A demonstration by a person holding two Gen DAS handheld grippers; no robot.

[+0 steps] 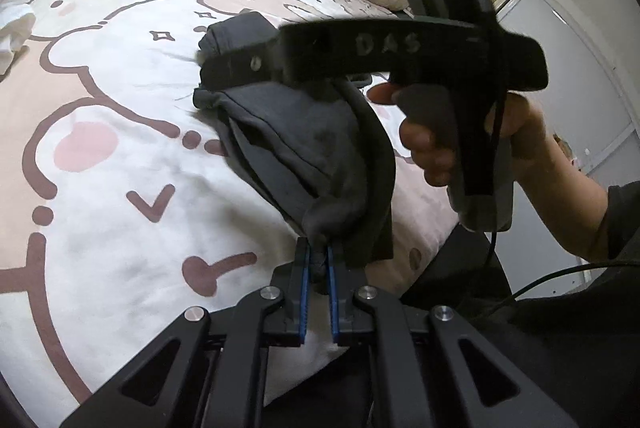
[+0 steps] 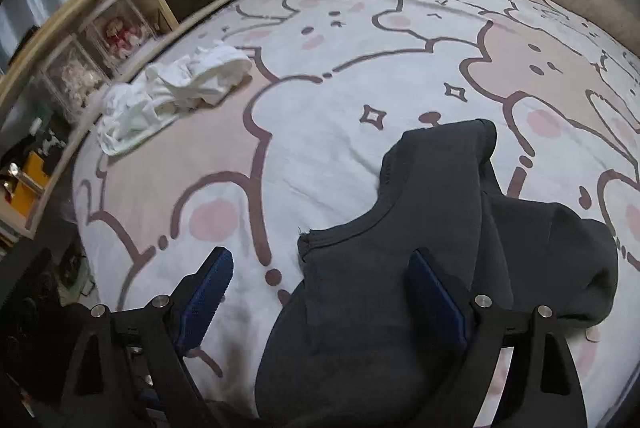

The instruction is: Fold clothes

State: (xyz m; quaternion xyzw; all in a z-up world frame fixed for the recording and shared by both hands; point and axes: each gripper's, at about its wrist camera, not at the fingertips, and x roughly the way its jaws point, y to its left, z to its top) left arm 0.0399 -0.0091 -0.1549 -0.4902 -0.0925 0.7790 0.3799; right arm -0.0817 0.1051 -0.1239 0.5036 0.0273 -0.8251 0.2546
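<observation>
The left gripper [image 1: 319,270] has its jaws clenched on a bunched edge of the dark grey garment [image 1: 304,152]. From this pinch the cloth goes away from the jaws and hangs or lies in loose folds over the bed [image 1: 120,228], which has a cover with pink and white cartoon bears. Beyond the cloth, further ahead of the left jaws, the person's hand [image 1: 460,144] carries the right gripper, seen here from the side.

In the right wrist view, the right gripper [image 2: 320,292] has its jaws released and standing wide. The dark grey garment [image 2: 400,268] lies under and between them: one blue pad [image 2: 208,288] is over bare bed cover, the other blue pad [image 2: 436,300] is over the cloth, and neither presses on it. The cloth looks partly doubled over, with one part reaching away from the jaws and a hem or neckline edge lying just ahead of them.

Far to the left of the right jaws, near the bed edge, a white garment [image 2: 176,92] lies crumpled and not folded.

In my judgement the task is in an early or middle stage. The dark garment is only partly folded and not yet a neat flat packet, and the white garment seems not started.
</observation>
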